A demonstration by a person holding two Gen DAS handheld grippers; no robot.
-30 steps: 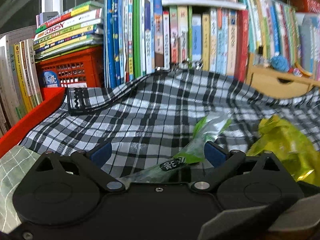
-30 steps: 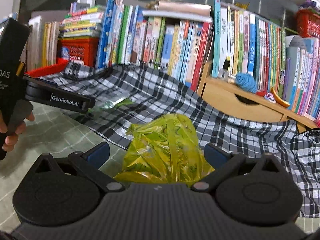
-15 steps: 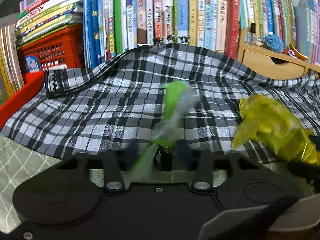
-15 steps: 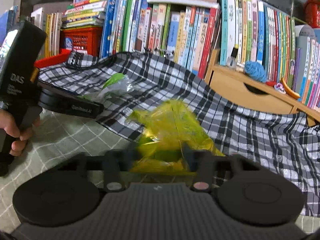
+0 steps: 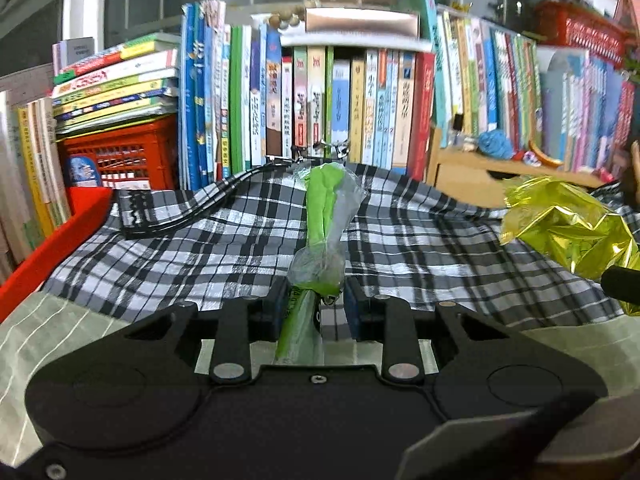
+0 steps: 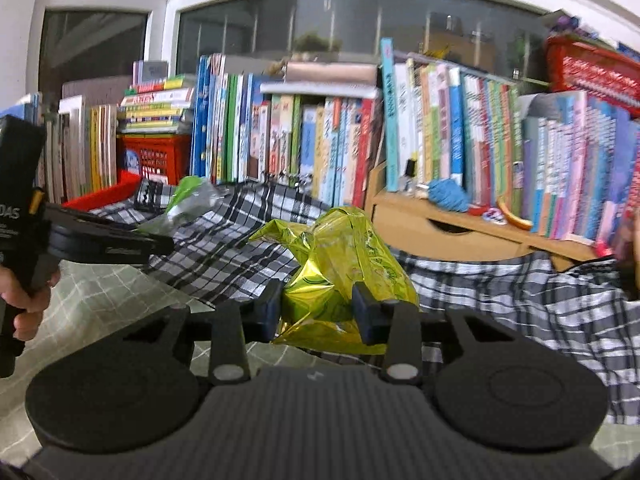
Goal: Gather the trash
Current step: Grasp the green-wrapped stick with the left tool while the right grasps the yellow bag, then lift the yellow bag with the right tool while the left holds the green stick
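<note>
A clear-and-green plastic wrapper (image 5: 322, 232) stands up between the fingers of my left gripper (image 5: 314, 308), which is shut on its lower end above the checked cloth (image 5: 192, 248). From the right wrist the same green wrapper (image 6: 188, 200) shows at the left, beside the black left gripper body (image 6: 100, 240) held by a hand (image 6: 24, 308). My right gripper (image 6: 318, 312) is shut on a crumpled yellow foil bag (image 6: 344, 256), lifted off the checked cloth (image 6: 520, 300). The yellow foil bag (image 5: 568, 232) also appears at the right edge of the left wrist view.
A wall of upright books (image 5: 320, 100) runs along the back, with a red crate (image 5: 120, 156) and a red tray (image 5: 52, 240) at the left. A wooden drawer box (image 6: 460, 228) with blue yarn (image 6: 448, 196) stands at the right. Pale checked matting (image 6: 100, 308) lies in front.
Both grippers went from open to shut, the left on the green wrapper, the right on the yellow bag. Both pieces have since been raised off the cloth.
</note>
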